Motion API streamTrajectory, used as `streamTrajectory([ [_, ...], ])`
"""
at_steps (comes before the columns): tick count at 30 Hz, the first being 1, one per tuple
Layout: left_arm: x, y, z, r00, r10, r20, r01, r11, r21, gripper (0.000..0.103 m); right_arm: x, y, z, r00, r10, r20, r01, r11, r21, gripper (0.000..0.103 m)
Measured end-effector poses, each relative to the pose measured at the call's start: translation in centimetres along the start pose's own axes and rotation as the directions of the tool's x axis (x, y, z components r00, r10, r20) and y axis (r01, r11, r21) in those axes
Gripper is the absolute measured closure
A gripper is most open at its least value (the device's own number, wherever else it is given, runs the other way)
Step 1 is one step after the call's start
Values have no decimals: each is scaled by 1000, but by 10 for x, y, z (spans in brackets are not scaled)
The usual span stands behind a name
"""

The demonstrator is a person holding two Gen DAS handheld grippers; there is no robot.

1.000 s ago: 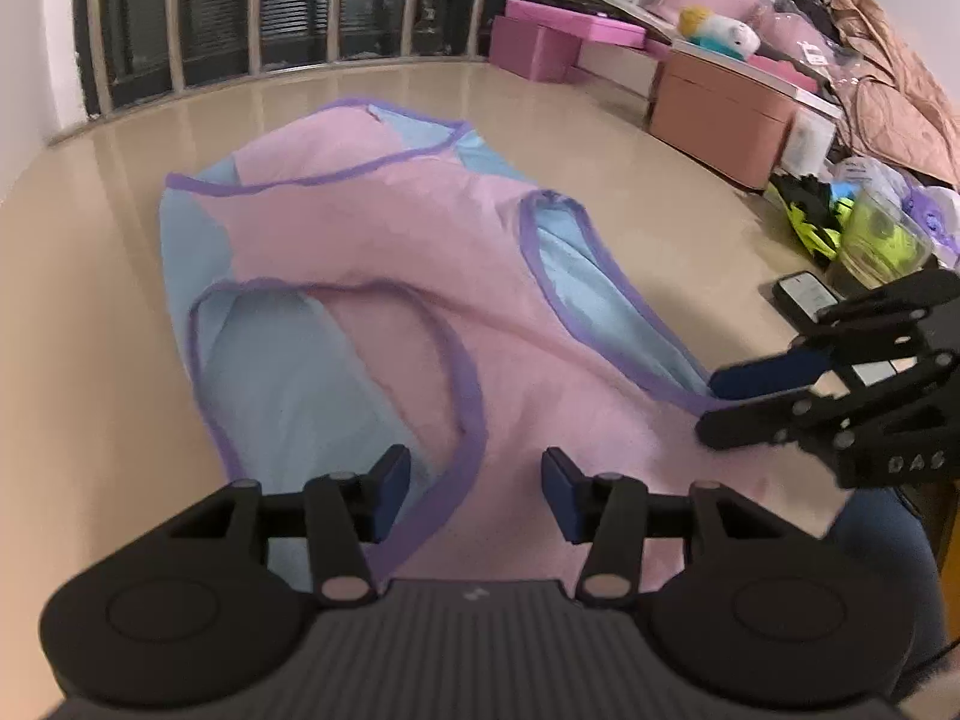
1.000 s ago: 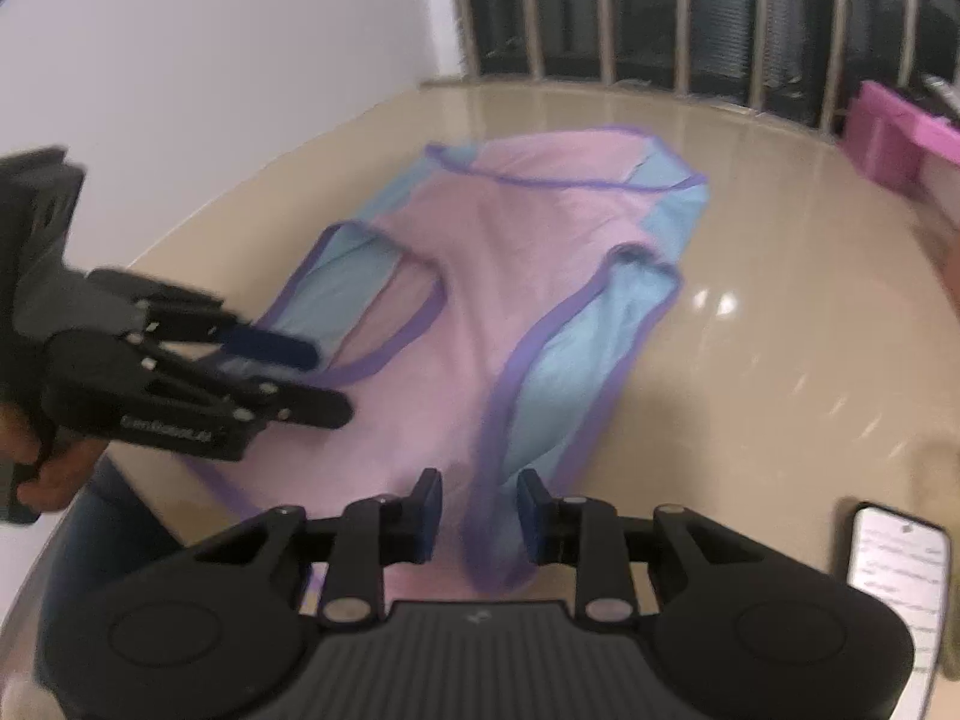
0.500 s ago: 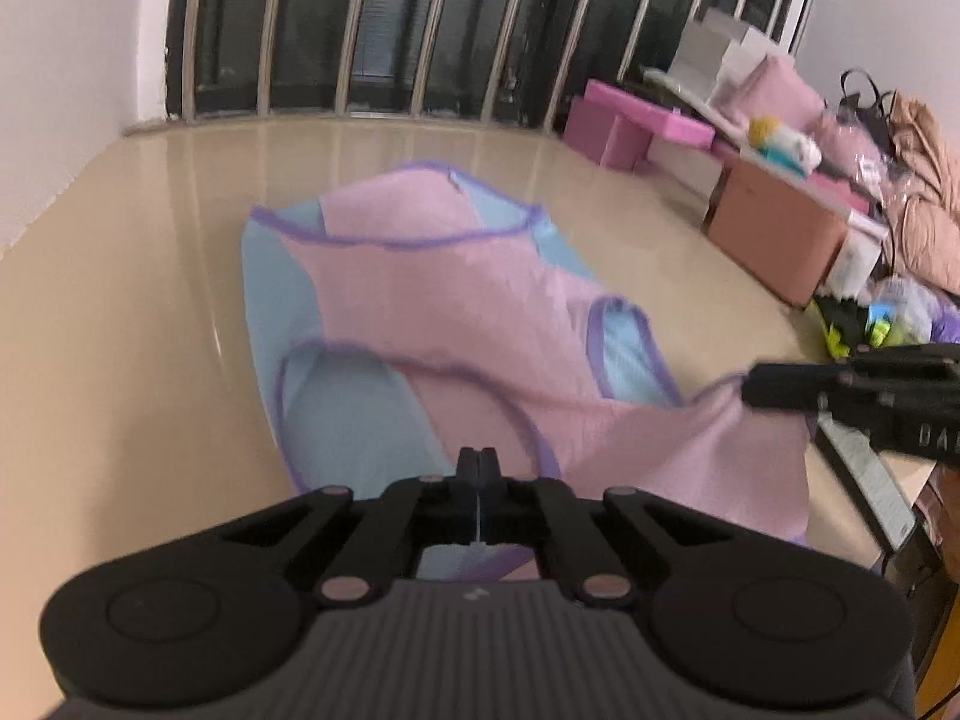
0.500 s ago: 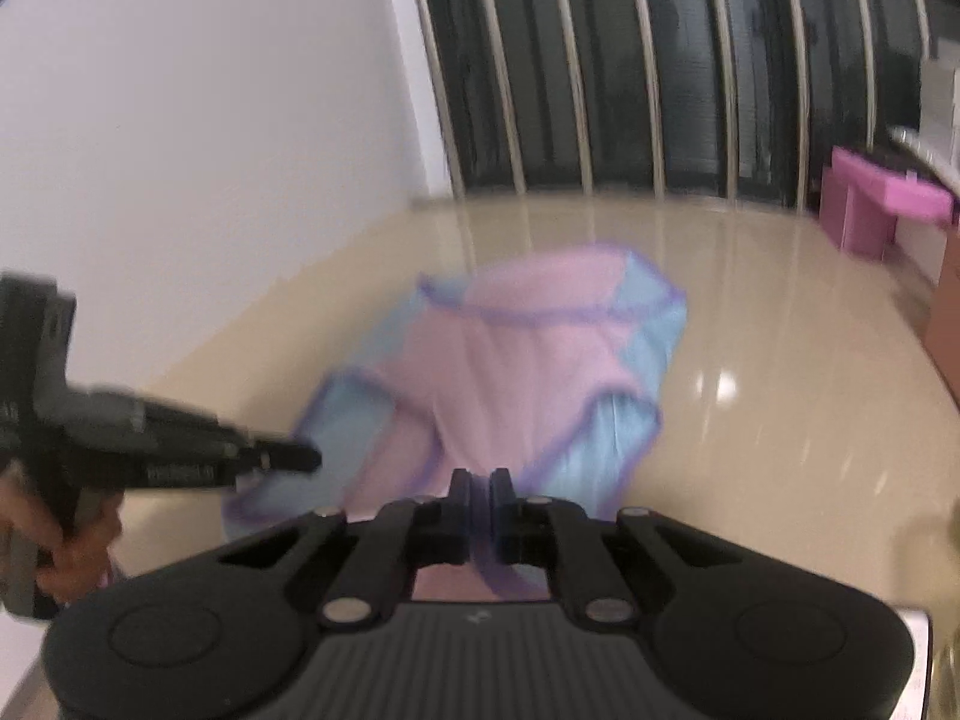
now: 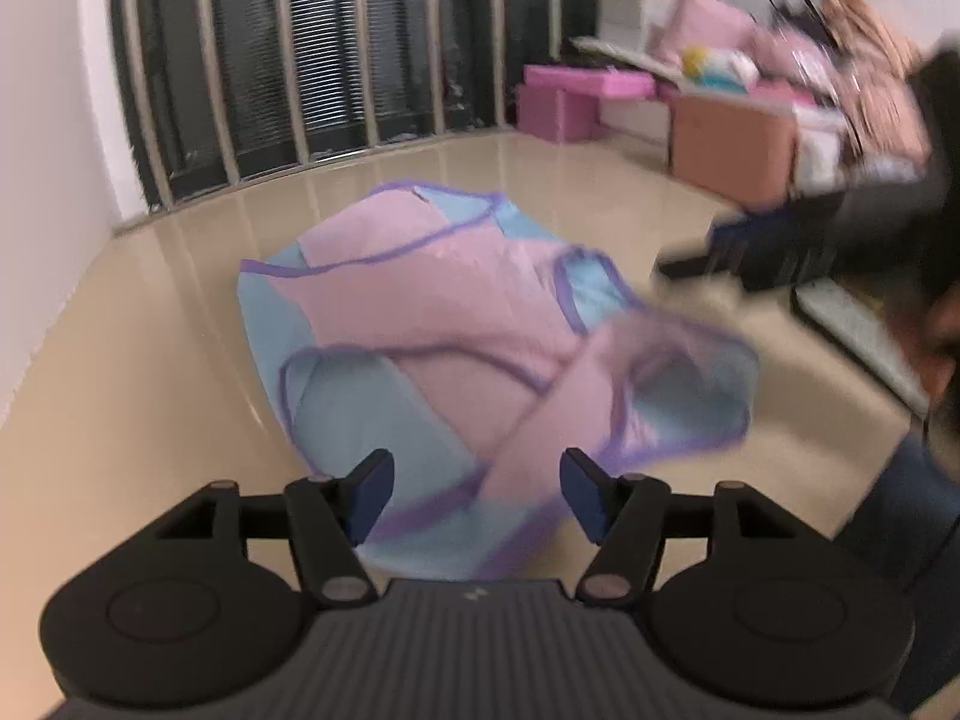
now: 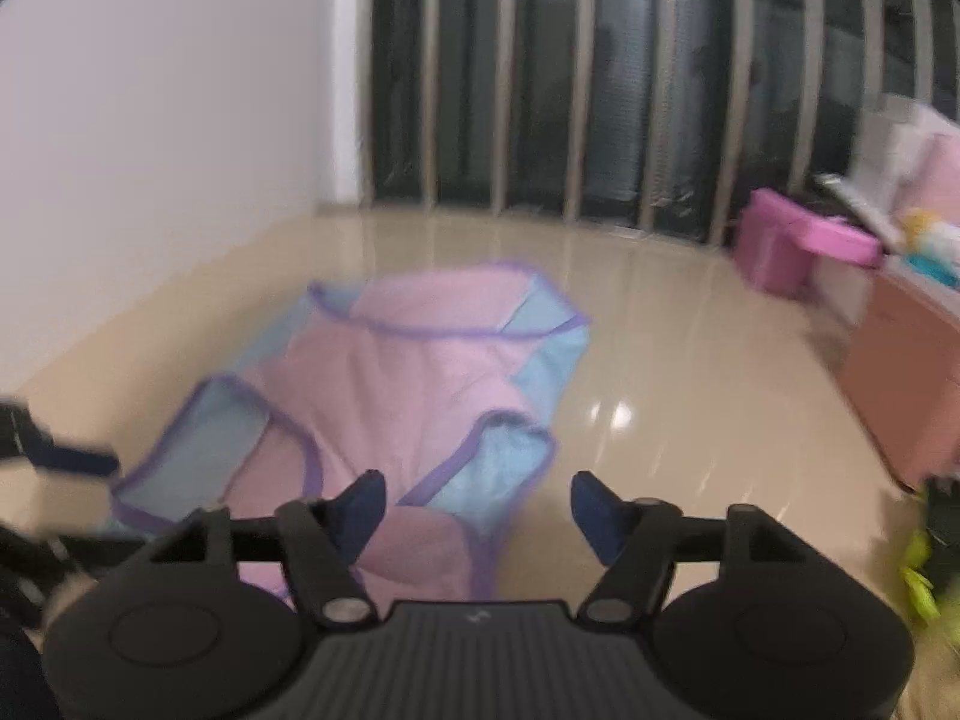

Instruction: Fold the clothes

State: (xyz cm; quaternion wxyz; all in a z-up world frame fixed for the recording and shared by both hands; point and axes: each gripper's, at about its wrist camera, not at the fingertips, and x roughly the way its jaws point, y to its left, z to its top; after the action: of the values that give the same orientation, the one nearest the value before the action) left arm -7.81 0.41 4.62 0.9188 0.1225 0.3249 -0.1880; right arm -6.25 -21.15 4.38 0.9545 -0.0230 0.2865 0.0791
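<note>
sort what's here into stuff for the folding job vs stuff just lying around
For the job:
- pink and blue garment with purple trim, on the floor
- left gripper, open
- right gripper, open

Just lying about:
- pink boxes
- salmon storage box
- stuffed toy
- neon-green item, too blurred to name

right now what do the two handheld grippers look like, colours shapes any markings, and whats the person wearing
Both the left gripper and the right gripper are matte black: two round discs flank a ribbed centre plate with a small pale logo, and jointed link arms with silvery pivot pins lead to the fingers, which carry dark blue pads. No cables show. A dark blue garment shows at the lower right, too blurred to identify.
</note>
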Motion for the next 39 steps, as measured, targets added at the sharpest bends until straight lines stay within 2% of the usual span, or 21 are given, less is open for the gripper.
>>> streamTrajectory([
  [1,0,-5,-4,1000,5,-6,-5,999,35,40,-11,-4,-3,1000,-3,11,3,1000,25,35],
  [5,-1,-20,-15,1000,23,-11,-21,989,146,40,-41,5,-22,991,121,-63,-118,992,52,37],
  [7,0,-20,-18,999,33,-17,-30,985,170,43,-36,18,-33,988,87,-124,-86,996,16,45],
  [9,1,-21,-20,999,43,-22,-38,980,193,63,-26,25,-43,984,49,-171,-45,999,25,67],
  [10,1,-21,-21,999,48,-25,-42,978,205,79,-22,27,-45,983,40,-180,-34,999,37,69],
  [13,4,-21,-25,996,85,-37,-74,969,235,84,-14,30,-50,983,8,-184,-1,999,35,73],
  [14,5,-20,-26,994,102,-37,-91,969,230,92,-14,31,-51,985,-4,-173,8,1000,23,80],
  [15,6,-19,-26,992,118,-36,-107,969,224,95,-15,32,-50,985,-16,-169,18,1000,9,99],
  [16,6,-17,-26,990,135,-32,-126,969,212,97,-16,33,-50,986,-27,-166,27,1000,-5,101],
  [19,-2,0,-22,979,203,17,-203,976,73,99,-23,28,-47,987,-56,-151,50,998,-39,101],
  [21,-6,12,-20,976,219,17,-219,975,-32,99,-30,25,-44,988,-71,-136,65,997,-49,101],
  [25,-10,10,-26,981,193,-17,-194,979,-61,98,-37,32,-39,988,-69,-141,56,993,-100,101],
  [27,-10,1,-34,980,195,-42,-196,980,-26,92,-36,33,-42,983,-70,-172,51,992,-118,100],
  [29,-11,-4,-41,976,213,-45,-213,977,-4,68,-35,30,-46,978,-72,-196,48,991,-124,100],
  [31,-17,-7,-44,977,211,-29,-210,978,8,53,-40,32,-49,980,-73,-186,45,988,-147,93],
  [32,-19,-11,-45,978,206,-23,-205,979,20,53,-42,34,-49,981,-70,-182,39,985,-169,86],
  [33,-21,-14,-46,979,201,-18,-200,979,32,53,-43,38,-50,981,-71,-180,36,981,-193,75],
  [35,-21,-21,-47,979,203,-4,-202,977,75,54,-47,45,-51,983,-72,-166,31,970,-242,62],
  [36,-20,-24,-48,979,206,3,-205,974,99,56,-48,48,-51,986,-70,-149,29,966,-257,63],
  [39,-16,-30,-46,981,195,7,-194,972,129,78,-48,54,-50,989,-69,-127,31,961,-274,65],
])
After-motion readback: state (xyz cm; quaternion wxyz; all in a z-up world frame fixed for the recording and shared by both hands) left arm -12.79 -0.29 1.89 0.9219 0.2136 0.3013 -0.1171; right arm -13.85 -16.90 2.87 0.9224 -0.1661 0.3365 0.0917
